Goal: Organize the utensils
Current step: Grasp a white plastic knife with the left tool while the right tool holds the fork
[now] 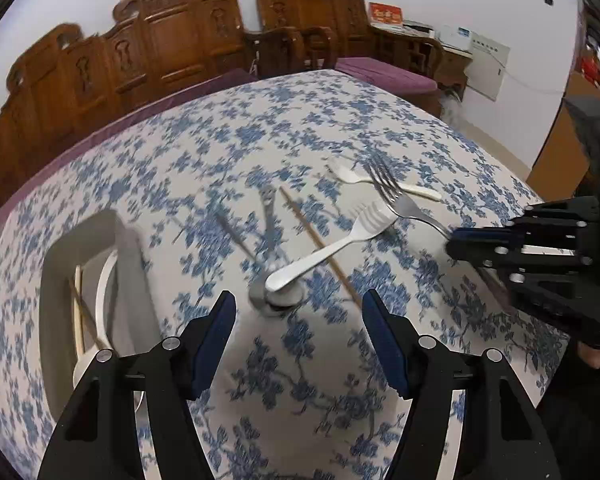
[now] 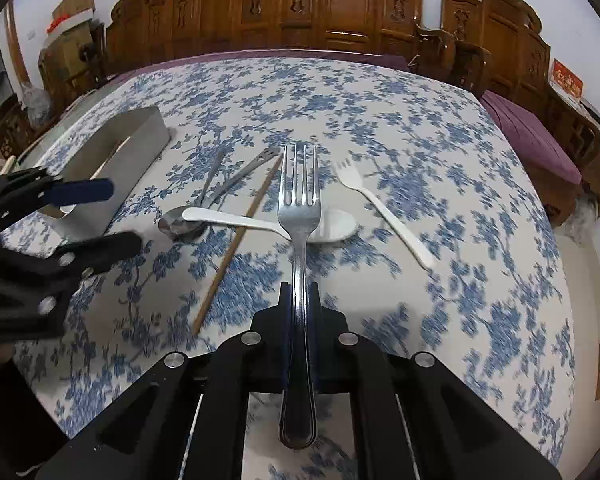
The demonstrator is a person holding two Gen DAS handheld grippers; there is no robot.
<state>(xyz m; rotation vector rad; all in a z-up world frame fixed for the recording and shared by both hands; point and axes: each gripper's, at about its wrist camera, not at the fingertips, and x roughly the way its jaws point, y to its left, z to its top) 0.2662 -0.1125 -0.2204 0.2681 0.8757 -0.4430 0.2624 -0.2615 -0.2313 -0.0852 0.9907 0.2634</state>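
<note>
A table (image 2: 420, 140) under a blue-flowered cloth fills the frame, carved wooden chairs (image 2: 340, 8) along the top. The right tongs (image 2: 300, 300), bottom centre, clamp a steel fork (image 2: 299, 200), handle down, tines pointing straight up the frame. The left tongs (image 1: 300, 320) gape, holding nothing.
</note>
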